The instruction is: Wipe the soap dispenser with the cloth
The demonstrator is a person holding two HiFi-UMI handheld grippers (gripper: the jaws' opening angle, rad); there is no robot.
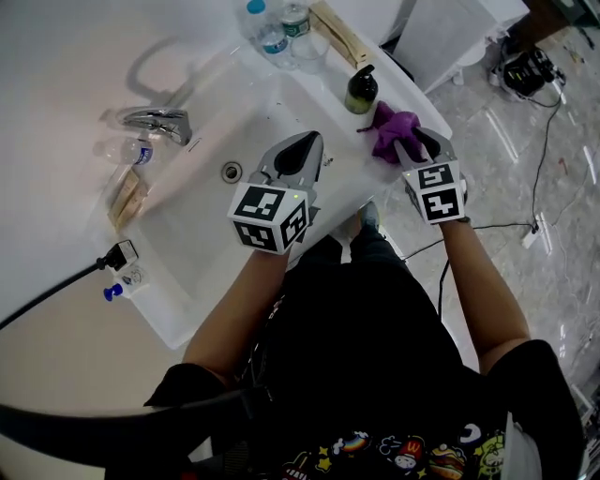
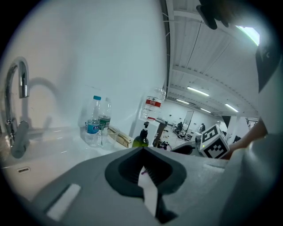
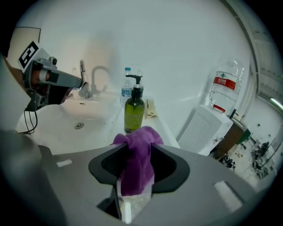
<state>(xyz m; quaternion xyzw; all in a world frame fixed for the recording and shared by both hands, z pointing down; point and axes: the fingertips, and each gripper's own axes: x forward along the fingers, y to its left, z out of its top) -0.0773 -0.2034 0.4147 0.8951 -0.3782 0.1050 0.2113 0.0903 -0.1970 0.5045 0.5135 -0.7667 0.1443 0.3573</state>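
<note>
The dark green soap dispenser [image 1: 361, 89] with a black pump stands on the sink's right rim, also seen in the right gripper view [image 3: 134, 112] and the left gripper view [image 2: 141, 137]. A bunched purple cloth [image 1: 392, 129] lies just in front of it on the rim. My right gripper [image 1: 419, 145] is at the cloth with its jaws apart. The cloth [image 3: 136, 163] sits between them and fills the gap. My left gripper [image 1: 307, 142] hovers over the basin, left of the dispenser, its jaws together with nothing in them [image 2: 143, 152].
The white basin [image 1: 216, 234] has a drain [image 1: 232, 172] and a chrome tap [image 1: 159, 122] at its back left. Water bottles [image 1: 277, 28] stand behind the dispenser. A plug and black cable [image 1: 120, 253] lie on the left rim. A water cooler jug [image 3: 225, 88] stands beyond the sink's right end.
</note>
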